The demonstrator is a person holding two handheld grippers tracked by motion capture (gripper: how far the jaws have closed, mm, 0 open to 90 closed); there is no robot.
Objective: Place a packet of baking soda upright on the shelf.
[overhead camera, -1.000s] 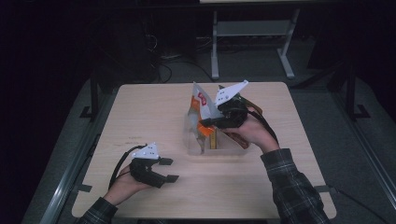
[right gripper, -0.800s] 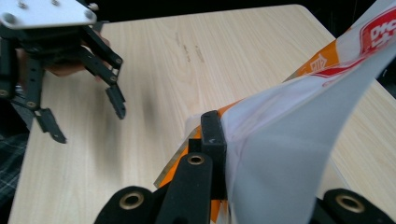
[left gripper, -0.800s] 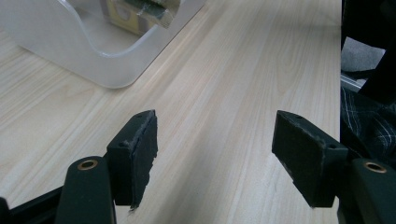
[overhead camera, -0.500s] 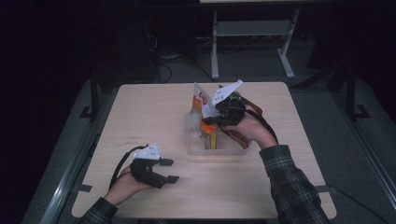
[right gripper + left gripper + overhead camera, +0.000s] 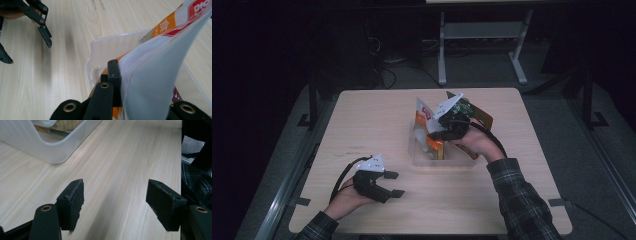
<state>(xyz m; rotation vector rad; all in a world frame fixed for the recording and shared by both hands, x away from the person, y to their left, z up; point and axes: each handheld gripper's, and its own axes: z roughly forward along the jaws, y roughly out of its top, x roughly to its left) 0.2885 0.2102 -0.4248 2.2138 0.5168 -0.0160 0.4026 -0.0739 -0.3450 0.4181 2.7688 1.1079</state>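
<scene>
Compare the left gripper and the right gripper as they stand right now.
The left gripper has its jaws open with nothing between them; the right gripper is shut on a white and orange snack bag. The left gripper sits low over bare table, apart from the clear plastic bin; the right gripper is over that bin. Both are black, hand-held, with trailing cables.

The high view is dim: darkness surrounds the lit table point(image 5: 377, 125), with murk from nine through three o'clock. Both gripper views are brighter, evenly lit from overhead. Soft shadows fall beneath the jaws. The white packet point(image 5: 160, 82) blurs at five o'clock; the clear bin point(image 5: 50, 150) shows mild glare.
</scene>
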